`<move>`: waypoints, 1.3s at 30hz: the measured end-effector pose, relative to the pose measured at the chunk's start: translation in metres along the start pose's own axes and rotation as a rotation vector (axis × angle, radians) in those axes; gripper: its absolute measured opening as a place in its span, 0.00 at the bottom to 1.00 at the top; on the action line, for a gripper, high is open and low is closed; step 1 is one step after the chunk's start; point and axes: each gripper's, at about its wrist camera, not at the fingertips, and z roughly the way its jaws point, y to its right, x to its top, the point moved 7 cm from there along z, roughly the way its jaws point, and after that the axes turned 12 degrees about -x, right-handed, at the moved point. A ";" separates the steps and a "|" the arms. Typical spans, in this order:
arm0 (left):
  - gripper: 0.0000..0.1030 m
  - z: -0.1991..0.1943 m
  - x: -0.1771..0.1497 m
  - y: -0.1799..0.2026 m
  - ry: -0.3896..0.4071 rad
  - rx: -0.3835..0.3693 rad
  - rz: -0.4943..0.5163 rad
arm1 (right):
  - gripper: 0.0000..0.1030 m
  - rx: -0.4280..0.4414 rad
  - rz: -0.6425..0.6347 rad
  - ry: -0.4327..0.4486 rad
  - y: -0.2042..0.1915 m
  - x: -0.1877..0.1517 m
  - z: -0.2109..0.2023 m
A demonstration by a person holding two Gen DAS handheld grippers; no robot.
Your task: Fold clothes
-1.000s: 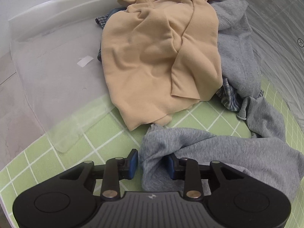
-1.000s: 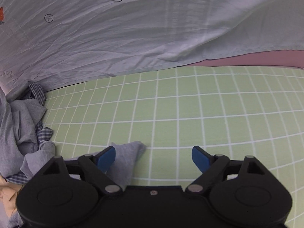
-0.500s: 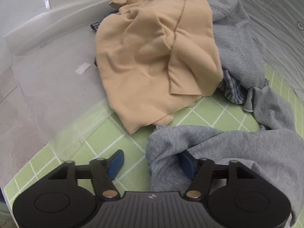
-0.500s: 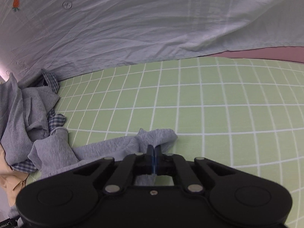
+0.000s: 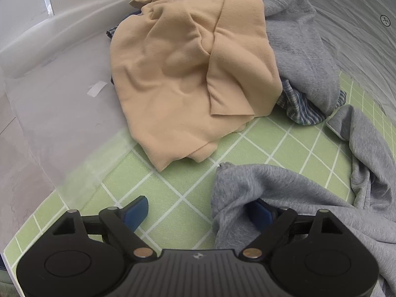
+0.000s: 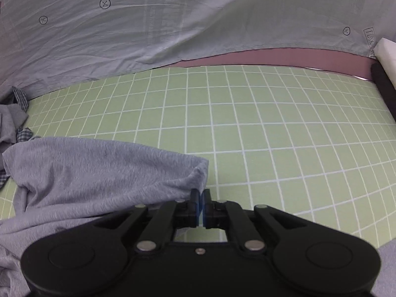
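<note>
A grey garment (image 5: 292, 190) lies on the green grid mat (image 5: 178, 183). My left gripper (image 5: 198, 211) is open; the garment's edge drapes over its right fingertip (image 5: 259, 214), the left fingertip is bare above the mat. My right gripper (image 6: 200, 204) is shut on a corner of the same grey garment (image 6: 99, 173) and holds it lifted off the mat (image 6: 247, 128). A tan garment (image 5: 193, 74) tops a pile behind, with another grey piece (image 5: 297, 39) and plaid cloth (image 5: 302, 109).
A light sheet with carrot prints (image 6: 173, 19) hangs behind the mat. A pink strip (image 6: 272, 58) runs along the mat's far edge. A white surface (image 5: 54, 79) lies left of the pile. A dark bar (image 6: 383, 84) marks the mat's right end.
My left gripper opened and let the grey garment's edge slip from between its fingers. My right gripper shut on the garment's corner and pulled it up and to the right.
</note>
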 end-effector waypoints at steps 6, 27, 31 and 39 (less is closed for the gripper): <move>0.92 0.003 0.001 -0.002 -0.006 0.012 0.001 | 0.72 0.072 -0.080 0.112 -0.032 0.044 0.003; 1.00 0.008 0.004 0.007 -0.018 0.067 -0.013 | 0.01 0.237 -0.499 0.114 -0.120 0.031 0.050; 1.00 0.006 0.003 0.008 -0.012 0.064 -0.008 | 0.01 0.124 -0.384 0.108 -0.078 0.034 0.054; 1.00 0.003 0.002 0.012 -0.010 0.058 0.002 | 0.01 -0.325 -0.027 0.051 0.093 0.020 0.034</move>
